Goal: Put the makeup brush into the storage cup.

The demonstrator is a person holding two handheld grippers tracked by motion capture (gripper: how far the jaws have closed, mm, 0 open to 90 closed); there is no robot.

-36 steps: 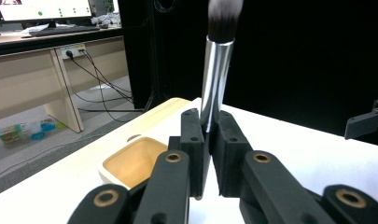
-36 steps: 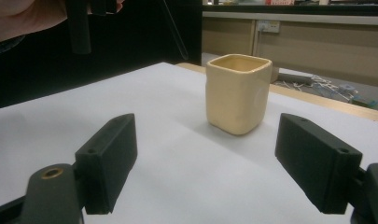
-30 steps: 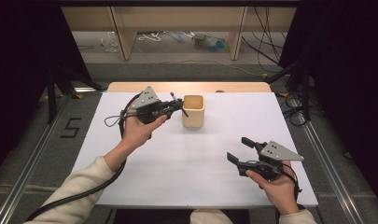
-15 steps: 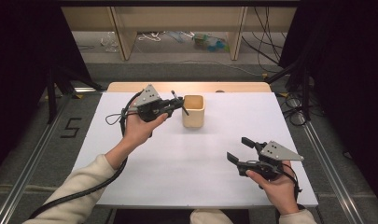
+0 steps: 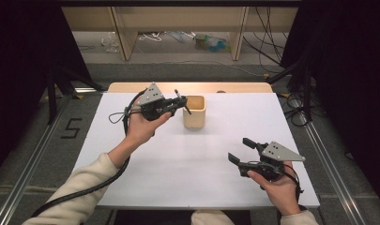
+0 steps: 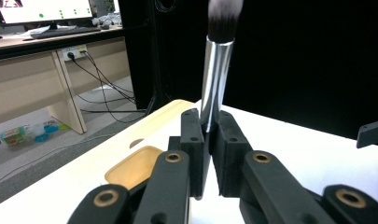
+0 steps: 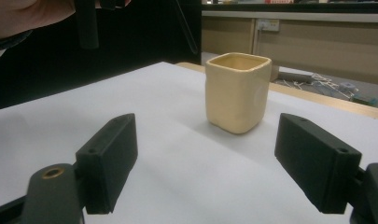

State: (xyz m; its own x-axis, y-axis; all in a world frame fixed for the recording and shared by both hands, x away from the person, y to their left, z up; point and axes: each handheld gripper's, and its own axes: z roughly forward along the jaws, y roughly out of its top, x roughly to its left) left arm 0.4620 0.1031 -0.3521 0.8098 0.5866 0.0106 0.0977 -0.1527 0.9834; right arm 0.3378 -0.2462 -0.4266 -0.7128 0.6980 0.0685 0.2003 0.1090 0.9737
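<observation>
Barely any change vs a sec ago: left gripper (image 5: 180,104) w/ the brush (image 6: 216,81) sits a touch closer to the cup (image 5: 194,111), right gripper (image 5: 240,151) in the same spot.

Brush: makeup-type, dark bristle tuft on top, shiny metal ferrule, slim dark handle. It's pinched between the left fingers (image 6: 194,140), which are closed tight on it just below the ferrule, brush standing roughly upright in the left gripper view; the handle end pokes out below the fingers. In the high view it hangs right at the cup's near-left rim, handle tip angled toward the opening.

Handling, my read: very light, stiff along the shaft, soft only at the bristles. Metal ferrule looks slick, so a grip there could slip or let it pivot; the handle below it is the better hold, and the present grip is about right. Keep off the tuft, it'd splay. Thin round shaft may roll between flat pads if bumped on the rim.

Cup: pale yellow, squarish, open top, prob. ceramic or plastic, rigid, light enough to tip if the brush knocks it. Stands on the white surface (image 5: 178,187) just beyond the left fingers, well ahead of the right ones.

Right fingers (image 7: 109,161): spread wide, holding nothing, aimed at the cup, low over the surface.
</observation>
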